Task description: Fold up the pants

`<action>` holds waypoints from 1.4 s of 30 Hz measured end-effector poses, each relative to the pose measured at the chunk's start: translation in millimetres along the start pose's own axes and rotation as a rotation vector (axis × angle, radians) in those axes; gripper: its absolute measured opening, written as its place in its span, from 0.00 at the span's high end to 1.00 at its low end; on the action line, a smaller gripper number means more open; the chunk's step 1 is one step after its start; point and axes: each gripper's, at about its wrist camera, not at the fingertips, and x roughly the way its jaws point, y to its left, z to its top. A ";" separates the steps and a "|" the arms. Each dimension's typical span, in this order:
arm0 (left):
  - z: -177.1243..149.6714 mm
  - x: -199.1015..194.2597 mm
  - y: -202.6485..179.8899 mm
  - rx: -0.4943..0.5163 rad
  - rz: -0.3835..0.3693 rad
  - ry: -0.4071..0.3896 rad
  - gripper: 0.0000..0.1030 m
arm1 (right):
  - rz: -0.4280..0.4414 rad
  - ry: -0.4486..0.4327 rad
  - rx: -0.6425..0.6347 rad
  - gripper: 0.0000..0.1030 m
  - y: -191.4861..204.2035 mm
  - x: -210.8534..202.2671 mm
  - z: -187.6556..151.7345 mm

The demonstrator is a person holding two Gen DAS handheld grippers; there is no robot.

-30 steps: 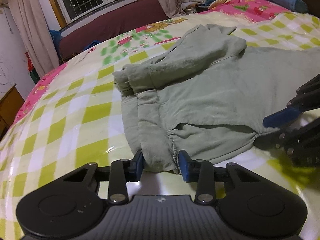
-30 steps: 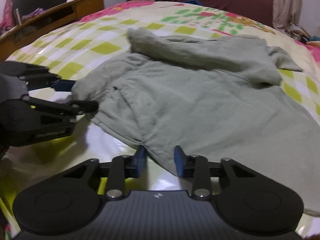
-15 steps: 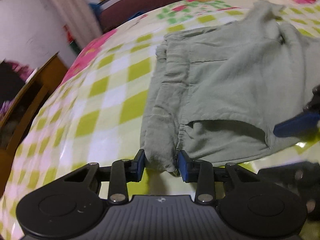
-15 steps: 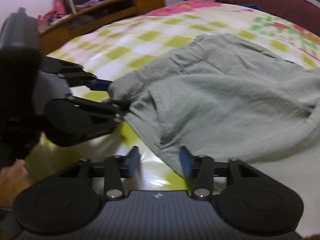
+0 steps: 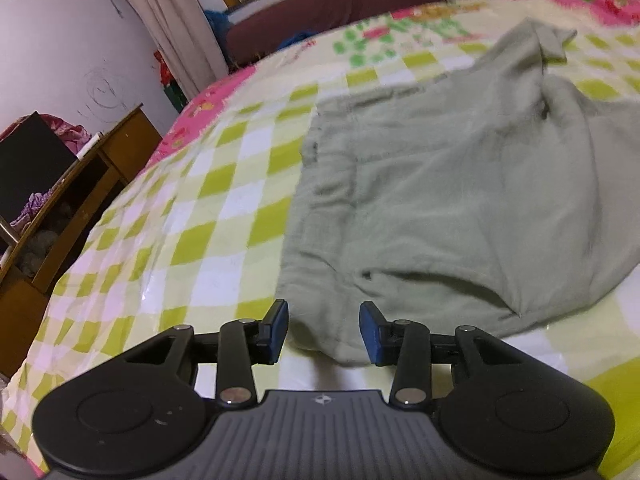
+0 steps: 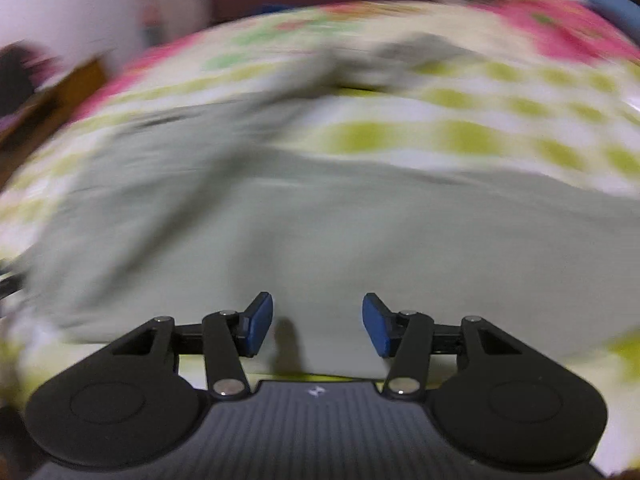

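Note:
Pale green pants (image 5: 460,200) lie spread on a bed cover (image 5: 208,216) checked in yellow-green and white, with one leg end folded up at the far right. My left gripper (image 5: 324,332) sits at the near corner of the pants. Its jaws are opening: the cloth corner lies between the blue pads (image 5: 280,330), with a gap showing at the left pad. The right wrist view is badly blurred. There my right gripper (image 6: 318,324) hangs open over the broad middle of the pants (image 6: 320,220), with nothing gripped between its pads.
A wooden desk (image 5: 80,184) with clutter stands off the bed's left side. A dark red bench (image 5: 340,12) and curtains (image 5: 172,20) are beyond the far edge. A pink blanket (image 5: 600,0) lies at the far right of the bed.
My left pads, earlier pinching the waistband corner, now stand apart from it. My right gripper has let go of the pants edge, widened, swung across the pants, and left the left wrist view.

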 end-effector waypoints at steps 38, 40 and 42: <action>211.7 225.2 24.6 -0.019 -0.324 0.069 0.53 | 0.060 0.128 -0.793 0.94 144.4 194.4 238.4; 214.8 214.0 23.2 -0.013 -0.303 0.067 0.66 | 0.048 0.076 -0.795 0.95 146.0 173.0 236.7; 217.4 192.0 22.8 0.003 -0.275 0.022 0.69 | 0.064 0.011 -0.788 0.95 146.8 142.3 236.3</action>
